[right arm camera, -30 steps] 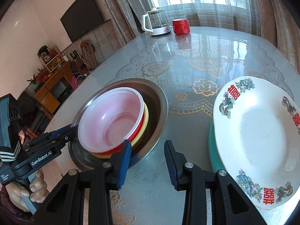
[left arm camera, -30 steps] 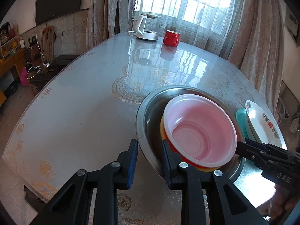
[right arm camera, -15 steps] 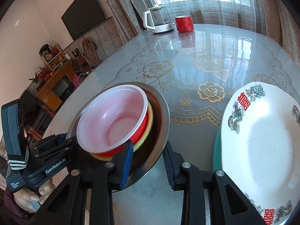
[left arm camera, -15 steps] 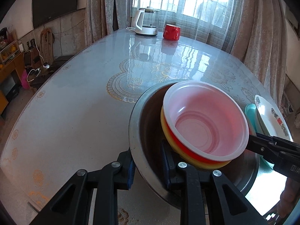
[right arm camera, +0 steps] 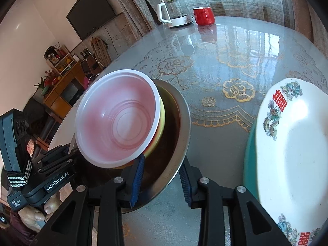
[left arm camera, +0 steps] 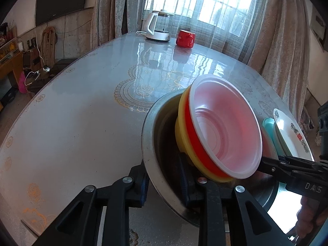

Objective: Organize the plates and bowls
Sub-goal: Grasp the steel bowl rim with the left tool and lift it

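Note:
A steel basin (left arm camera: 149, 143) holds a nested stack of bowls: a translucent white bowl (left arm camera: 225, 127) on top, a red one under it and a yellow one (left arm camera: 180, 123) below. Both grippers straddle the basin's rim on opposite sides. My left gripper (left arm camera: 164, 176) is shut on the near rim. My right gripper (right arm camera: 162, 178) grips the other side of the basin (right arm camera: 182, 123), which is lifted and tilted. The white bowl (right arm camera: 119, 119) leans toward the right camera. A decorated white plate (right arm camera: 291, 151) lies on a teal plate (right arm camera: 249, 164) to the right.
A glass-topped table (left arm camera: 82, 112) with lace pattern extends ahead. A white kettle (left arm camera: 157, 28) and a red mug (left arm camera: 185, 39) stand at its far edge by curtains. The plates (left arm camera: 291, 131) sit at the table's right edge. A TV and shelves are at left.
Both grippers closed onto the basin's rim and raised it off the table. The basin and the bowl stack now tilt and fill more of both views.

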Demonstrator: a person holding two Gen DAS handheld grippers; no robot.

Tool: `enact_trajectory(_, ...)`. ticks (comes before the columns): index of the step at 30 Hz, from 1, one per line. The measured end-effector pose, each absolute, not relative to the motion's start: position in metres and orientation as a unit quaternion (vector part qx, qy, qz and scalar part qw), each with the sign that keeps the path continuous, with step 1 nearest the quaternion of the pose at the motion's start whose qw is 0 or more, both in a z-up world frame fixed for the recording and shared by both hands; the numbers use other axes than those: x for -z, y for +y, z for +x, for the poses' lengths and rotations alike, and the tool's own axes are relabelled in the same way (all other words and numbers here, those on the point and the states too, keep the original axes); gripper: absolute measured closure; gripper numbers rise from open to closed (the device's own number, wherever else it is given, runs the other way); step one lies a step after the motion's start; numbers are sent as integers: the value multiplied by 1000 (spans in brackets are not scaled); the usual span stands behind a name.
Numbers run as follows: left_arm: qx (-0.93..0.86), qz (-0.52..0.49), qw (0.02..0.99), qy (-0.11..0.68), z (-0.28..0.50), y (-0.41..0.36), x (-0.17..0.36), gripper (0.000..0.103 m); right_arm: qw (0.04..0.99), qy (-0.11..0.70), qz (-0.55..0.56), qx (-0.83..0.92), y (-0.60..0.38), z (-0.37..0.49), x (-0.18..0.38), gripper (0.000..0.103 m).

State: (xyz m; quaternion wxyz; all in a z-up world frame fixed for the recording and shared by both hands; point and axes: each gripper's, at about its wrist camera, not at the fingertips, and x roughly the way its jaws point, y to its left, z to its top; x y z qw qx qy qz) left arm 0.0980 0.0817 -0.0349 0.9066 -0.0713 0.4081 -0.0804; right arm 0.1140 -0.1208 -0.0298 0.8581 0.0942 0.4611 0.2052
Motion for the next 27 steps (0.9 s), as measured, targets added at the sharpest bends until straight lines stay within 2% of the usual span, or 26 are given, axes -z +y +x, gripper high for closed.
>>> enact_trajectory(6,87,-83,908,402,96,85,36,71,863,458,88,-195,-124,108,25,67)
enact_trajectory(12,91,-92,907,400,91,86,35,76,865,456,87,-191,-124,104,22,67)
enact_trajectory(15,87,-125,901,406,88,97,37,66,861,459,94,-195,-125,105,24,67)
enact_trajectory(16,87,-137,899,407,87,102,38,60,861,460,98,-195,-126,105,24,67)
enact_trajectory(18,91,-155,894,409,85,109,40,56,858,462,105,-197,-130,110,25,66)
enact_trajectory(21,86,-141,901,400,82,109,34,59,861,460,97,-193,-128,111,24,65)
enact_trajectory(24,75,-139,907,390,79,112,25,71,863,460,92,-190,-124,109,23,65)
enact_trajectory(27,76,-114,910,391,80,110,23,72,863,460,92,-189,-122,109,23,66)
